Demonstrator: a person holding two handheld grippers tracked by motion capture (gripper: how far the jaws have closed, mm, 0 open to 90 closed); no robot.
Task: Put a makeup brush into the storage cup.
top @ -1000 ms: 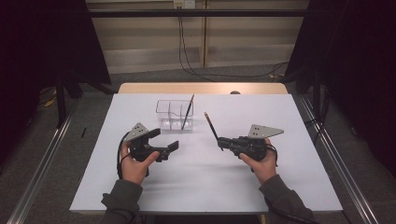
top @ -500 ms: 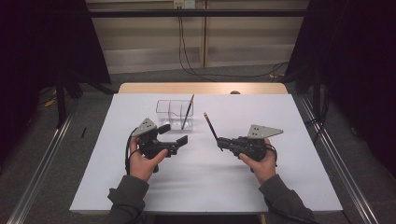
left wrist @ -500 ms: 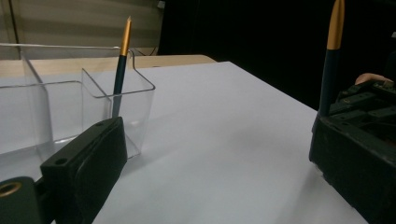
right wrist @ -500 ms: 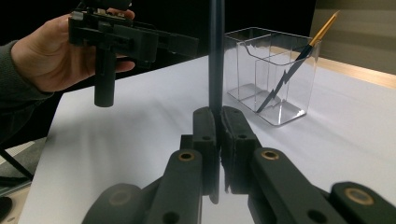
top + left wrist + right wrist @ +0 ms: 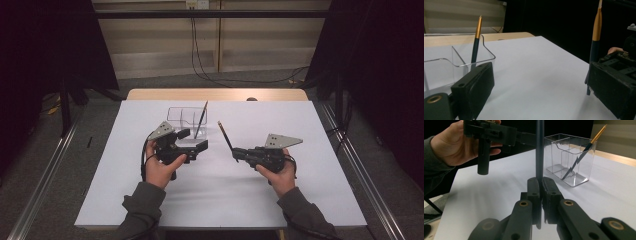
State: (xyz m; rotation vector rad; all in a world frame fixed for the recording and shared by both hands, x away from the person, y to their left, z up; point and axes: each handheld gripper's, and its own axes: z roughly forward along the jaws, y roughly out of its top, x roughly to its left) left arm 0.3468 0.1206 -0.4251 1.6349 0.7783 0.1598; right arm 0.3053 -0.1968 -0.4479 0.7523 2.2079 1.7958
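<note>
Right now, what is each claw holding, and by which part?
Right claw: the dark pencil with a gold tip, gripped near its lower end. Left claw: open, holding nothing.

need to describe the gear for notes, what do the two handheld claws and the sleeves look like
Both the left claw and right claw are matte black and blocky, each topped by a grey three-cornered plate, with a black cable trailing off. Brass-coloured rivets dot the linkages. The sleeves are dark grey-green.

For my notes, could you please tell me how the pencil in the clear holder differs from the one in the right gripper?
The holder pencil leans loose against the rim of the clear holder; the gripped pencil is clamped between the shut jaws of the right gripper. The holder pencil's lower end sits inside the holder; the gripped pencil is outside it. Both are slim and dark with gold tops.
</note>
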